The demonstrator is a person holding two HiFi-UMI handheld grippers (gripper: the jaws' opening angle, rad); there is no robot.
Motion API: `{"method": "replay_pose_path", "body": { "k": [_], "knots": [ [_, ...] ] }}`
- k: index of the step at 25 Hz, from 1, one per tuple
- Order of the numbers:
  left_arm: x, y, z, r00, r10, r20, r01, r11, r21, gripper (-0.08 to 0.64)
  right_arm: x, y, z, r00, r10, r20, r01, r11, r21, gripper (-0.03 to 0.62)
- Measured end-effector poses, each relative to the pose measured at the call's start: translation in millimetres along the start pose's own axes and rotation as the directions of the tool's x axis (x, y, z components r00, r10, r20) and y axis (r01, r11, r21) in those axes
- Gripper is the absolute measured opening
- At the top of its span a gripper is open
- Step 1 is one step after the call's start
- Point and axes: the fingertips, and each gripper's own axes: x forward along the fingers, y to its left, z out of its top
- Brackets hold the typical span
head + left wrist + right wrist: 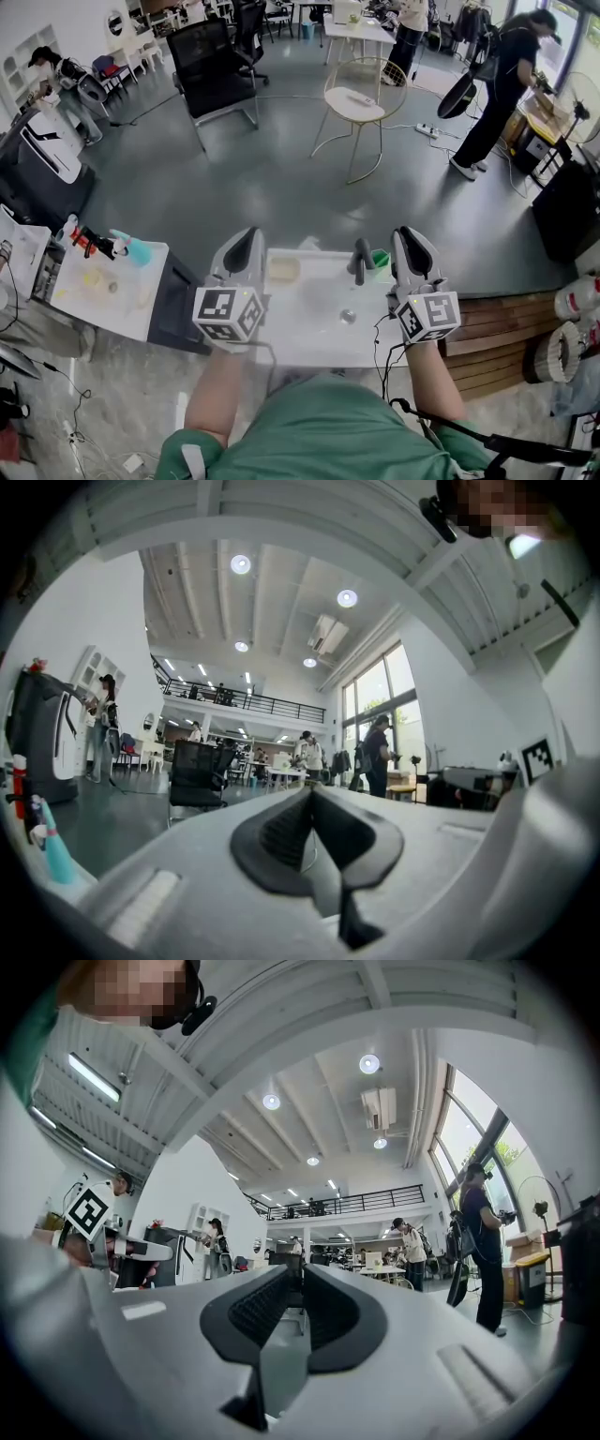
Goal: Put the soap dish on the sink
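Note:
A beige soap dish (284, 270) lies on the back left corner of the white sink (309, 328), left of the dark faucet (361, 261). My left gripper (246, 246) is held over the sink's left edge, just left of the dish and apart from it. The right gripper (410, 242) is over the sink's right edge, beside a green cup (380, 258). Both point forward and up into the room. In the left gripper view the left gripper (312, 794) is shut on nothing. In the right gripper view the right gripper (300, 1274) is likewise shut and holds nothing.
A white side table (103, 300) with a teal bottle (136, 248) and small items stands left of the sink. A wooden bench (497, 328) is on the right. Beyond are a black office chair (220, 66), a gold wire chair (361, 98) and people standing.

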Motion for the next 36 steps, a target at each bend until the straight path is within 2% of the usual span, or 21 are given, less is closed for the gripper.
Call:
{"method": "replay_pose_path", "body": {
  "k": [8, 36],
  "knots": [
    [6.3, 3.1, -5.8, 1.000, -0.006, -0.010, 0.006, 1.000, -0.021, -0.002, 4.6, -1.8, -3.8, 1.000, 0.005, 0.003, -0.005, 1.000, -0.005, 0.049],
    [30.3, 14.0, -17.2, 0.999, -0.023, -0.041, 0.022, 1.000, -0.017, -0.002, 28.3, -6.9, -14.4, 1.000, -0.004, -0.016, 0.004, 1.000, 0.011, 0.048]
  ]
}}
